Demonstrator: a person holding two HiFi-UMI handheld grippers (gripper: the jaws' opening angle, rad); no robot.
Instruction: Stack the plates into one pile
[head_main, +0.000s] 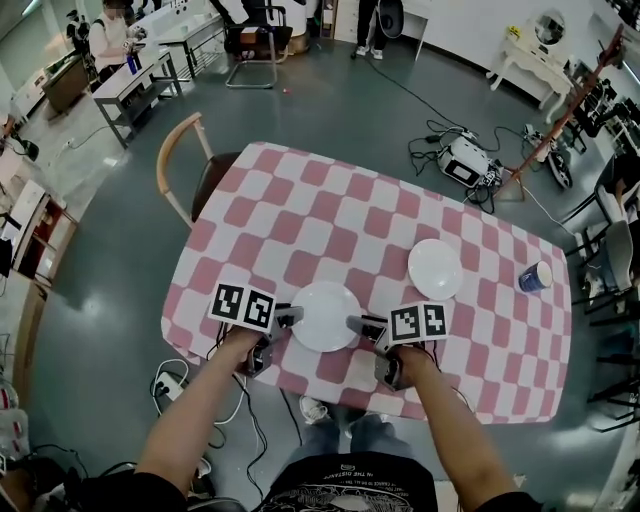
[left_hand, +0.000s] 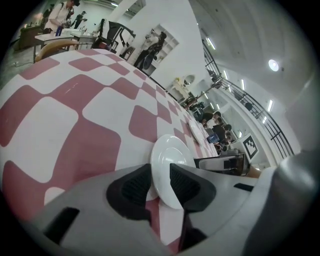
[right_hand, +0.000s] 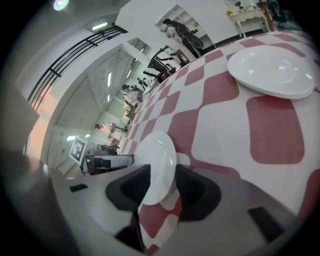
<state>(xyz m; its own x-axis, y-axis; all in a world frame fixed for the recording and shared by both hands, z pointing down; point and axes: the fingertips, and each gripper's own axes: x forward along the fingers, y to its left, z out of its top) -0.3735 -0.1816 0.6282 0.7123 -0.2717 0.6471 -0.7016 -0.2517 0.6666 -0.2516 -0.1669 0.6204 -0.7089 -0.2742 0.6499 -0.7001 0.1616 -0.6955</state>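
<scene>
A white plate lies near the front edge of the pink-and-white checked table. My left gripper grips its left rim and my right gripper grips its right rim. In the left gripper view the plate's edge runs between the two dark pads, which press on it. The right gripper view shows the same plate clamped between its pads. A second white plate rests flat on the table farther back and to the right, apart from both grippers.
A paper cup stands near the table's right edge. A wooden chair is at the far left corner. Cables and a power strip lie on the floor by the front left corner.
</scene>
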